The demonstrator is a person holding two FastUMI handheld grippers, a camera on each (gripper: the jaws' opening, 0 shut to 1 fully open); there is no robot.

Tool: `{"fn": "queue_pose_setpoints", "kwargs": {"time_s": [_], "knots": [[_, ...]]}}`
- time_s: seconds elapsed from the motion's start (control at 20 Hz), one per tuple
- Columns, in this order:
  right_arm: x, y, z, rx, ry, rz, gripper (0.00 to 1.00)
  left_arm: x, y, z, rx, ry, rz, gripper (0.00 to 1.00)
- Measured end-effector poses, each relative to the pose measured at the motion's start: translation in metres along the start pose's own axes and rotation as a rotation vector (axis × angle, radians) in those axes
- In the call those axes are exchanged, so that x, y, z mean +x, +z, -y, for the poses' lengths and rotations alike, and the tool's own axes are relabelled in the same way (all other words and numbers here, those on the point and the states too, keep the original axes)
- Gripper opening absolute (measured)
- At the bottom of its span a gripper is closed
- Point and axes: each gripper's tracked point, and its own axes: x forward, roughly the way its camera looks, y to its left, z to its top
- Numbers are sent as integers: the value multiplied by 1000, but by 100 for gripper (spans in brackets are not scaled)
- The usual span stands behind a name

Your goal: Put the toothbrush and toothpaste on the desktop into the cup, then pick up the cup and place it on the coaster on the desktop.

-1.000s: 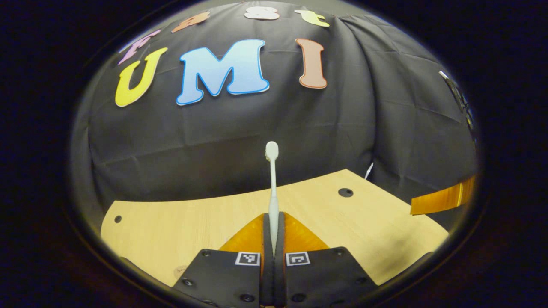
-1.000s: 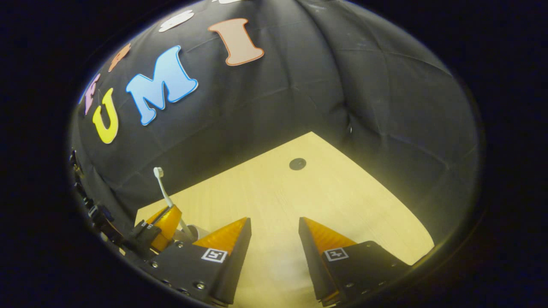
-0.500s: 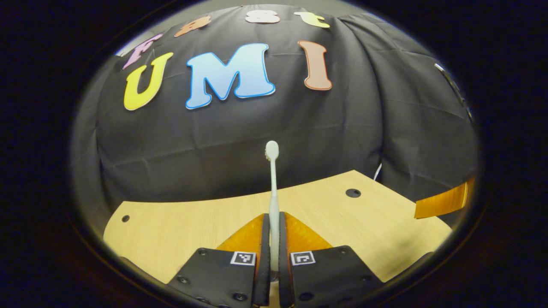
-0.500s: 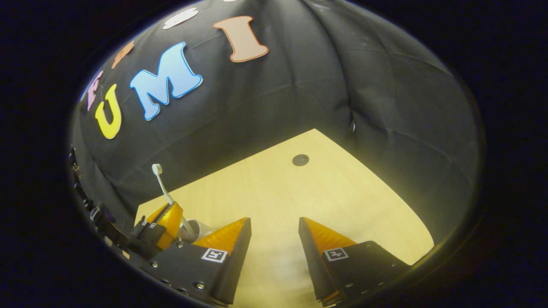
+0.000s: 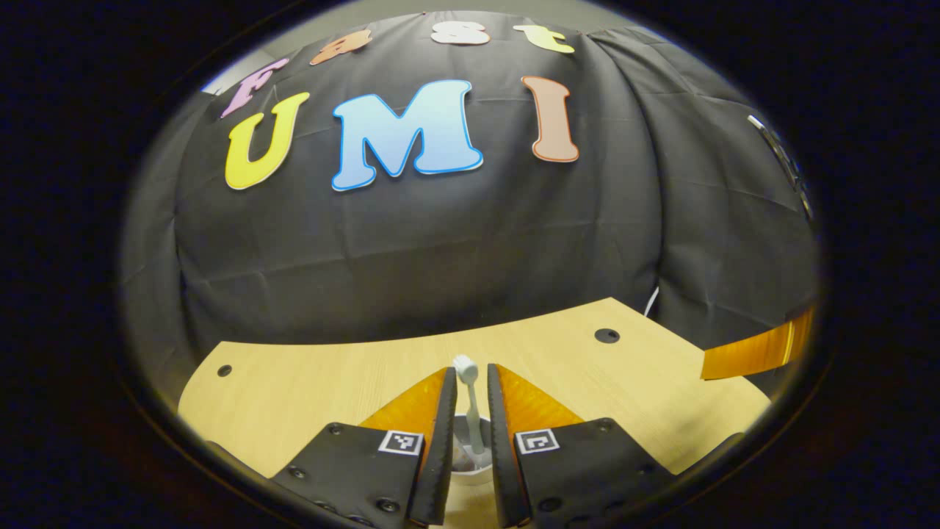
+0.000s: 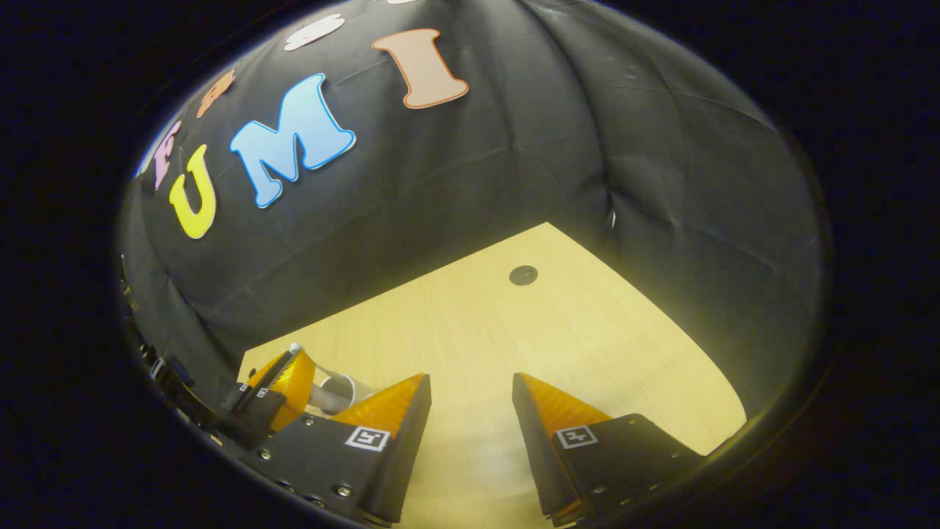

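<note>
Wooden desktop (image 6: 558,338) meets black cloth wall (image 6: 514,169) behind.

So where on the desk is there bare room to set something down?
Bare desk lies ahead of the open right gripper, out past the round hole. It is crowded at the left gripper, open around the toothbrush in the cup.

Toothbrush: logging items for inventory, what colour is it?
White toothbrush; the left gripper view shows it best.

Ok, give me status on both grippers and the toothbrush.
Left gripper open over the cup. Toothbrush standing in cup, free of both fingers. Right gripper open, empty, above bare desktop. Nothing in the way.
</note>
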Motion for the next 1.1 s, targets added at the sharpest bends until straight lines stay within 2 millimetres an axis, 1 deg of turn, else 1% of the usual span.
{"fn": "queue_pose_setpoints", "kwargs": {"time_s": [0.05,0.15,0.25,0.45,0.5,0.55,0.6,0.65,0.7,0.8,0.95,1.1], "knots": [[0,0,-2,-2,9,0,67,-5,2,-2,-4,3,1,32],[-2,-2,-12,-14,29,-5,67,-15,5,-6,-18,11,3,32],[-1,-4,-21,-36,52,-9,67,-30,10,-14,-34,21,7,32],[3,-9,-39,-94,112,-30,67,-63,14,-41,-49,56,8,32],[3,-11,-43,-120,128,-39,65,-71,16,-49,-51,67,9,32],[4,-12,-49,-151,149,-46,65,-79,17,-56,-51,76,5,34],[5,-12,-53,-193,173,-54,67,-89,15,-62,-54,87,-4,36],[5,-13,-57,-247,194,-60,67,-98,14,-66,-62,88,-5,36],[7,-12,-59,-308,213,-69,67,-108,14,-71,-68,96,-7,43],[12,-15,-70,-416,263,-92,67,-126,12,-76,-85,108,-23,47],[18,-24,-86,-552,328,-143,67,-148,8,-86,-114,125,-39,64],[24,-31,-99,-673,386,-196,67,-168,6,-95,-130,142,-54,65]]}}
